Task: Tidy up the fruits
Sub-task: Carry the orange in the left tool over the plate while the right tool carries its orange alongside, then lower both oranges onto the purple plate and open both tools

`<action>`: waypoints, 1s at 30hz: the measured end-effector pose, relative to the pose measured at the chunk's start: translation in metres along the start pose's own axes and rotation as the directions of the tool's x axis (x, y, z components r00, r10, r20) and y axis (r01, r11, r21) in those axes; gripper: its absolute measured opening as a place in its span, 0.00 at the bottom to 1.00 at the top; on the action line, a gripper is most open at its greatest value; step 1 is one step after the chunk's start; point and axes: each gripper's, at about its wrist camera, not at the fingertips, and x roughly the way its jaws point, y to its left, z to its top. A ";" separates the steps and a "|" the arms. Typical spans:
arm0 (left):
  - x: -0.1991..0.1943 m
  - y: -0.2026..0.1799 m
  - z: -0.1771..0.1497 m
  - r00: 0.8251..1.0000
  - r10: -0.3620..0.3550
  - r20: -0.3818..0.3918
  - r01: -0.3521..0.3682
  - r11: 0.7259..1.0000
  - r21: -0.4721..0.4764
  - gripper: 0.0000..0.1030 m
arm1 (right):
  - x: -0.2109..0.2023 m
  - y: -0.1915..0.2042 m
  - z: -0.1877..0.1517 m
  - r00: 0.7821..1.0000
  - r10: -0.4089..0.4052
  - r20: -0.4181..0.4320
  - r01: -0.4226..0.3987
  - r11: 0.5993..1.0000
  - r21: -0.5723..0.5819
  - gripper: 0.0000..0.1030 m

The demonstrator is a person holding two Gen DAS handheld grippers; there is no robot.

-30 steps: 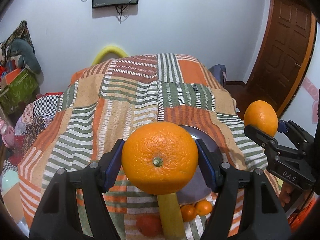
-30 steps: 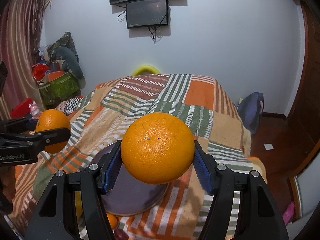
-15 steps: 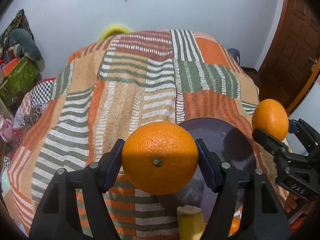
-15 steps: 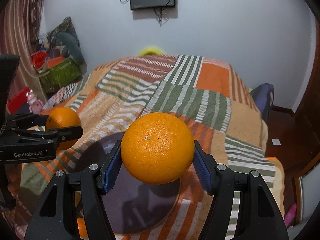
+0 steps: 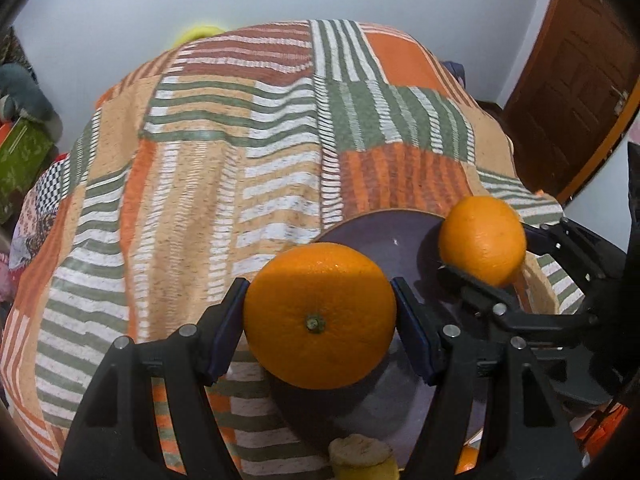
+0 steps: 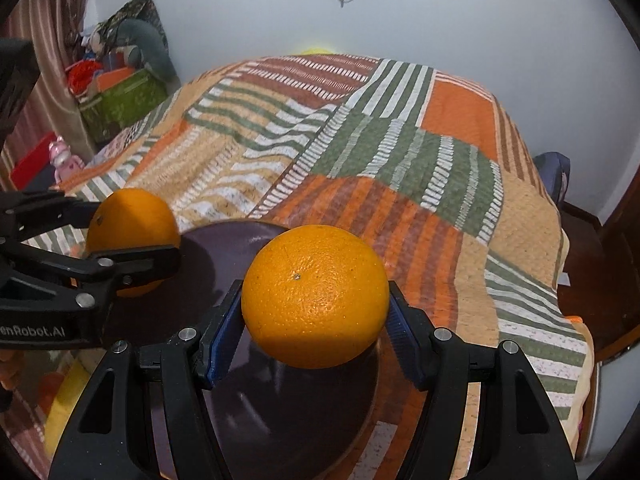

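Orange fruit fills both claws: the left gripper point(image 5: 320, 316) clamps one orange point(image 5: 320, 316), the right gripper point(image 6: 315, 314) another orange point(image 6: 315, 314), both now lower, hovering over the purple plate point(image 5: 380, 236), which holds nothing visible.

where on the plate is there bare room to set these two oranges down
The purple plate looks bare across its middle and far rim, between the left orange and the right orange. The near edge is crowded: a banana end and a small orange fruit sit there.
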 end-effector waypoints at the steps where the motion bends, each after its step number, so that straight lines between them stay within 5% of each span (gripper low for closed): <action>1: 0.004 -0.001 0.001 1.000 0.002 -0.009 -0.002 1.000 0.005 0.68 | 0.002 -0.001 0.000 1.000 0.000 -0.009 0.000 1.000 0.001 0.61; 16: 0.029 -0.009 -0.003 0.996 -0.005 -0.086 0.007 1.000 0.023 0.68 | 0.011 0.002 -0.009 0.998 -0.052 -0.035 0.050 0.997 -0.051 0.63; 23: -0.007 -0.013 -0.005 0.998 0.037 0.046 -0.040 0.997 0.064 0.87 | -0.004 0.006 -0.010 0.999 -0.044 0.002 0.044 0.998 -0.035 0.78; 30: -0.049 -0.012 -0.017 0.994 0.033 0.103 -0.040 0.997 0.065 0.87 | -0.034 0.015 -0.012 0.996 -0.066 0.052 0.069 0.996 -0.050 0.78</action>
